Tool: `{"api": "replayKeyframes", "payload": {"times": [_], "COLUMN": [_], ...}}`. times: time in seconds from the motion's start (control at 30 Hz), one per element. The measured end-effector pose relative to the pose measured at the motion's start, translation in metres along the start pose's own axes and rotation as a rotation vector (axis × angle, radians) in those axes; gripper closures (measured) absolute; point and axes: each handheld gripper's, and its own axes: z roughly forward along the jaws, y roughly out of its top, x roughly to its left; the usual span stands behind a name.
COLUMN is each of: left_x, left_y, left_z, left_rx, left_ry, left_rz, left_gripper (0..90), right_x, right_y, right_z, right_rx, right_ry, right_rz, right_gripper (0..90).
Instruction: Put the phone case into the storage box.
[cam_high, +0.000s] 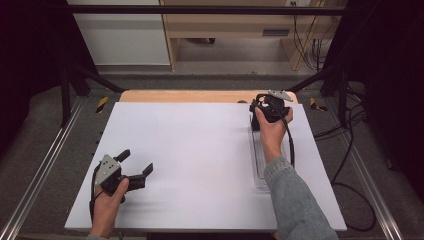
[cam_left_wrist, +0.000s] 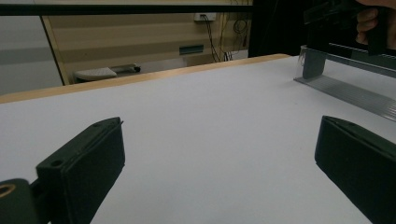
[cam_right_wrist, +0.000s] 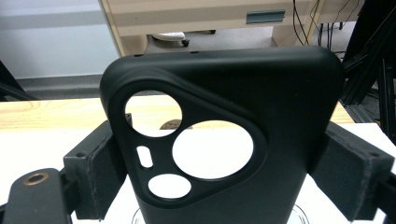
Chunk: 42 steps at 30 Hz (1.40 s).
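Note:
A black phone case (cam_right_wrist: 261, 107) with a triangular camera cut-out stands upright between the jaws of my right gripper (cam_right_wrist: 223, 175), whose pads (cam_right_wrist: 100, 170) press on its two sides. In the high view this gripper (cam_high: 261, 112) is at the far right of the table, over the far end of a clear plastic tray (cam_high: 260, 162), with the case (cam_high: 255, 123) hanging below it. Near the front left, my left gripper (cam_high: 136, 161) is held open just above the white tabletop, with nothing between its fingers (cam_left_wrist: 81, 172). From there the case (cam_left_wrist: 314, 63) shows standing at the tray's end (cam_left_wrist: 355, 93).
The white board (cam_high: 200, 160) covers the table, with a wooden strip (cam_high: 200, 96) along its far edge. Black frame posts stand at both far corners, and cables (cam_high: 350, 150) trail on the floor at the right. A wooden cabinet (cam_high: 235, 30) stands beyond the table.

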Motion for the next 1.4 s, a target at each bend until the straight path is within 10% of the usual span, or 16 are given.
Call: {"api": "replayKeyframes", "payload": {"times": [1.4], "left_x": [-0.0024], "left_y": [0.0001], "left_z": [0.0016], "left_rx": [0.013], "left_ry": [-0.011], "left_rz": [0.005], "left_gripper": [1.6], "right_x": [0.0053], "right_y": [-0.0007], "right_z": [0.0031], "right_rx": [0.005], "right_ry": [-0.004], "right_rz": [-0.045], "right_gripper": [11.8]}}
